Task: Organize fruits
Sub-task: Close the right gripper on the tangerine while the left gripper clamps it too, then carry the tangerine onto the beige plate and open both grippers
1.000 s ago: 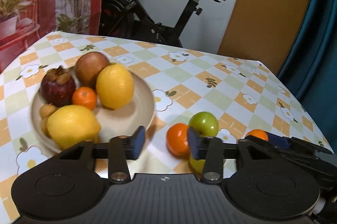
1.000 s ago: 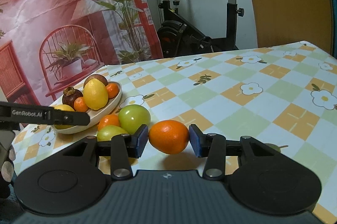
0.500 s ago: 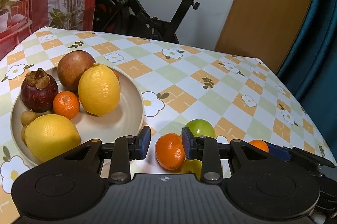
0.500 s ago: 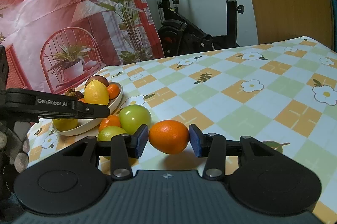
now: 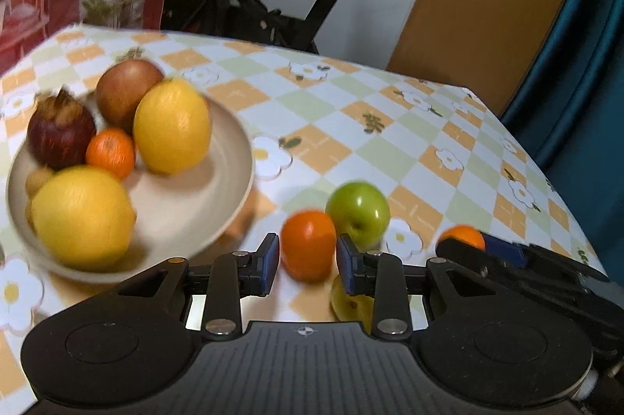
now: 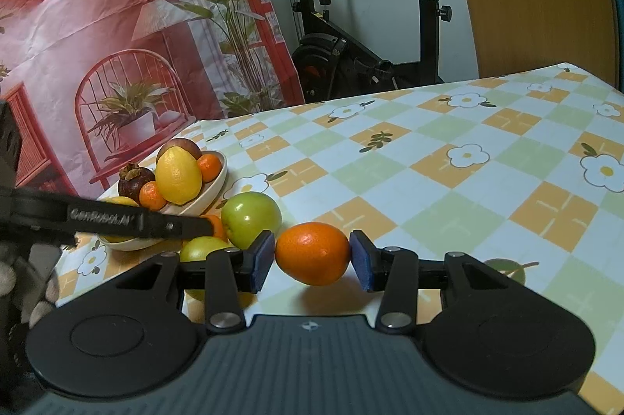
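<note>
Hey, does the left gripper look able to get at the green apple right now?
Probably not directly: the left gripper is shut on a small orange, and the green apple sits just behind it. It would need to release first.

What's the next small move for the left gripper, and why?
Probably lift and carry toward the plate. The left gripper has its pads against the small orange, which sits on the table beside the green apple. The plate's near-right part looks bare. The right gripper grips another orange.
</note>
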Demonstrator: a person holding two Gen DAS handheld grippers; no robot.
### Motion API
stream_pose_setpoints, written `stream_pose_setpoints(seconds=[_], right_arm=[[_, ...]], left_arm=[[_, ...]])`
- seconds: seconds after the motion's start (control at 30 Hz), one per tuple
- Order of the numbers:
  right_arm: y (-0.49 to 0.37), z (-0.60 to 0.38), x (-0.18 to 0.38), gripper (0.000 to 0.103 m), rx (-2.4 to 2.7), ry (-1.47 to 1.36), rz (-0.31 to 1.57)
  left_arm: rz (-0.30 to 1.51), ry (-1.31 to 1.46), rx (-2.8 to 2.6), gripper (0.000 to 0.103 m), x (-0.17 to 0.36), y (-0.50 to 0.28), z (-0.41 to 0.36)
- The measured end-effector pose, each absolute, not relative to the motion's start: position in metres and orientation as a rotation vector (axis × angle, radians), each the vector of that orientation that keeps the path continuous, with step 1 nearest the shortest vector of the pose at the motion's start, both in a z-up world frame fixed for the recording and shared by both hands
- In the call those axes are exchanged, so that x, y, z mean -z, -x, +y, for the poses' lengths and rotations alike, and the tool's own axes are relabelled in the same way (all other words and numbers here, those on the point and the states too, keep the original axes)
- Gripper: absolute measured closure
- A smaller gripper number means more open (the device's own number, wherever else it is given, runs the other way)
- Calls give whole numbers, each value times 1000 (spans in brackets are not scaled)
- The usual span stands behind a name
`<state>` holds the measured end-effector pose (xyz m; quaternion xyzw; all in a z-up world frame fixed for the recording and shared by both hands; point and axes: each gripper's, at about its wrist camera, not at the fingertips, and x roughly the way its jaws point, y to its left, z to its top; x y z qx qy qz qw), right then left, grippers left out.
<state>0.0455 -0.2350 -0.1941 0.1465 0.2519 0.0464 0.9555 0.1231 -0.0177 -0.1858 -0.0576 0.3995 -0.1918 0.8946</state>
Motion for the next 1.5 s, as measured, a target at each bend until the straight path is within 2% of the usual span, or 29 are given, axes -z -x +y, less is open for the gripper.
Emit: stream_pose_setpoints(seconds=[0.77, 1.17, 1.5], right_arm=[[-47, -239, 194, 57, -95, -320, 524], [-48, -240, 194, 57, -92, -324, 525], [-48, -241, 195, 57, -90, -328, 528]], left_arm=[[786, 69, 379, 67, 189, -134, -27], [627, 83, 286, 67, 152, -109, 11], [667, 28, 204, 67, 158, -114, 20]])
